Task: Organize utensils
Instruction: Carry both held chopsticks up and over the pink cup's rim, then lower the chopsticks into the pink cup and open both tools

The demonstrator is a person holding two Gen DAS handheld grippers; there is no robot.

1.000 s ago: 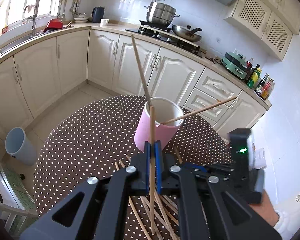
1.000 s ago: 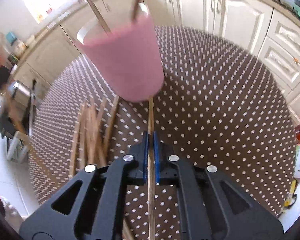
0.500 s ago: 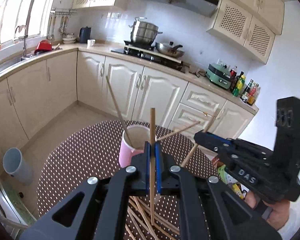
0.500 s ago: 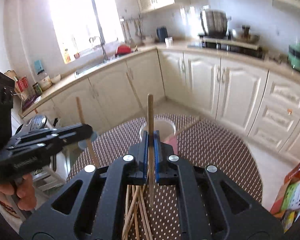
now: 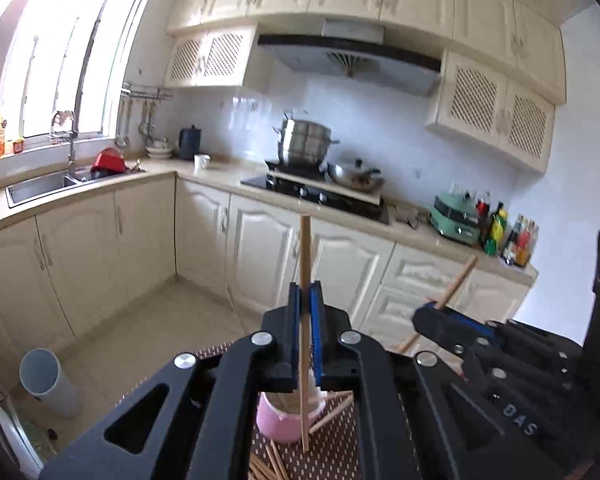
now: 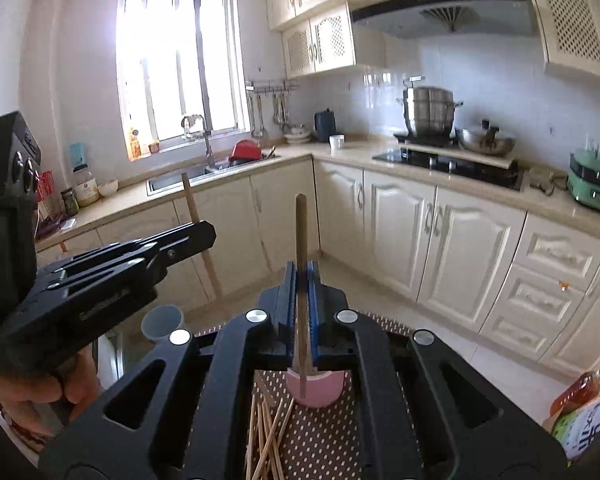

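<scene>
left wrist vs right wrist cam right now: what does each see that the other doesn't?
Left wrist only: the bottles at the counter's end, and the right gripper side-on, shut on a chopstick.

Right wrist only: the person's hand under the left gripper, jars left of the sink, a printed package at bottom right.

Both: each camera's own gripper shut on a chopstick, the pink cup, loose chopsticks on the dotted tablecloth, stove pot, sink, grey bin.
</scene>
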